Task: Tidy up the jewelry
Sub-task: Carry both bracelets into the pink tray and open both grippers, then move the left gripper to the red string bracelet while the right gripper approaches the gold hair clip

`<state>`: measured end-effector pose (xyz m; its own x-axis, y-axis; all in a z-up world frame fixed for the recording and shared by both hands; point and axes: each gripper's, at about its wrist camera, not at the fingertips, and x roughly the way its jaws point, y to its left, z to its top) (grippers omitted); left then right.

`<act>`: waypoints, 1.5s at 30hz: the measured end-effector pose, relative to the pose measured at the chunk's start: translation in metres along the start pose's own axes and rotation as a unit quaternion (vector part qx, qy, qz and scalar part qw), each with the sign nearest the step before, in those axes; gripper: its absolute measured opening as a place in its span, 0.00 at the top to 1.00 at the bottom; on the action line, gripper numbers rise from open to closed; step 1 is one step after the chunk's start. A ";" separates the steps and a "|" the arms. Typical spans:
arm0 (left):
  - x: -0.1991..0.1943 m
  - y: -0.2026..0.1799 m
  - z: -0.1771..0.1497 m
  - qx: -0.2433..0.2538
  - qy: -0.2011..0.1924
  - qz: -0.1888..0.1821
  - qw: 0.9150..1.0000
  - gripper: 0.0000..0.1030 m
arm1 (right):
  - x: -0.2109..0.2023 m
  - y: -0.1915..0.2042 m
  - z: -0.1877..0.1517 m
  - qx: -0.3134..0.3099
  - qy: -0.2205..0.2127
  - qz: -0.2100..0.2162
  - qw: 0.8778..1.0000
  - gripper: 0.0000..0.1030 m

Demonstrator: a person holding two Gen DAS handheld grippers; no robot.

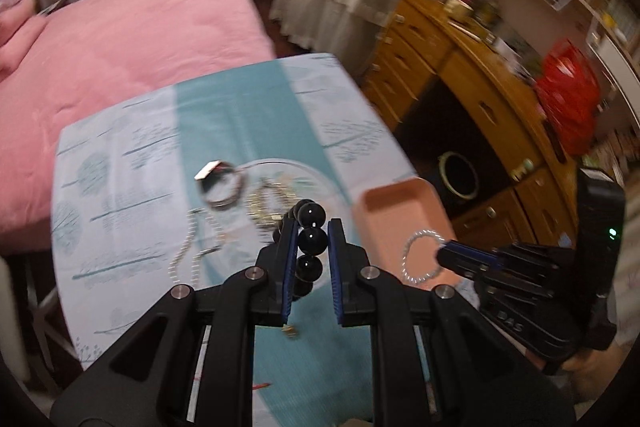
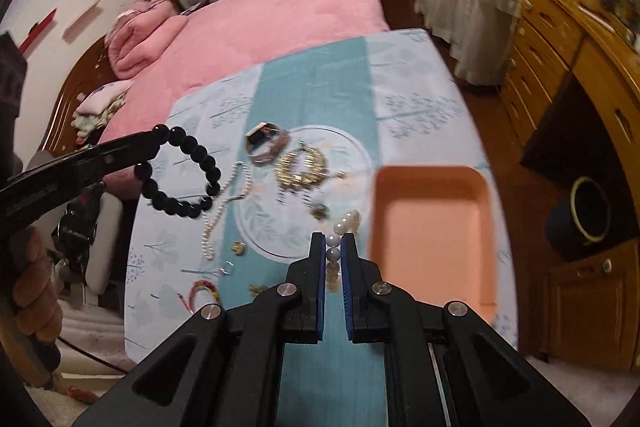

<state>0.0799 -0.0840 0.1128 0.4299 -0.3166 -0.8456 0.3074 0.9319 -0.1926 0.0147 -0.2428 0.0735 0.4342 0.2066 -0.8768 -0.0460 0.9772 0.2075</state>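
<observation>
My left gripper [image 1: 313,229] is shut on a bracelet of large black beads [image 1: 312,241], which hangs above the table. The right wrist view shows the same black bracelet [image 2: 180,179] dangling from the left gripper [image 2: 154,141]. My right gripper [image 2: 333,238] is shut on a small pearl bracelet [image 2: 347,219], held just left of the empty pink tray [image 2: 432,227]. In the left wrist view the pearl bracelet [image 1: 420,259] hangs from the right gripper [image 1: 443,253] over the tray's [image 1: 400,207] near edge.
On the blue-patterned tablecloth [image 2: 320,87] lie a pearl necklace [image 2: 224,203], a gold chain [image 2: 300,167], a tagged bracelet [image 2: 266,143], a red cord bracelet [image 2: 202,293] and small gold pieces [image 2: 239,247]. A pink bed [image 2: 280,15] lies behind, a wooden desk [image 2: 580,75] to the right.
</observation>
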 end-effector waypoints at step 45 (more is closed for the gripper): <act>0.115 -0.085 -0.038 0.041 0.115 0.029 0.992 0.47 | 0.062 -0.064 -0.030 -0.028 0.105 -0.056 0.992 0.61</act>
<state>0.0710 -0.1930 0.0134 0.2461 -0.2051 -0.9473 0.3606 0.9266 -0.1070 0.0178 -0.2912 -0.0067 0.2421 0.0962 -0.9655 -0.0605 0.9946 0.0839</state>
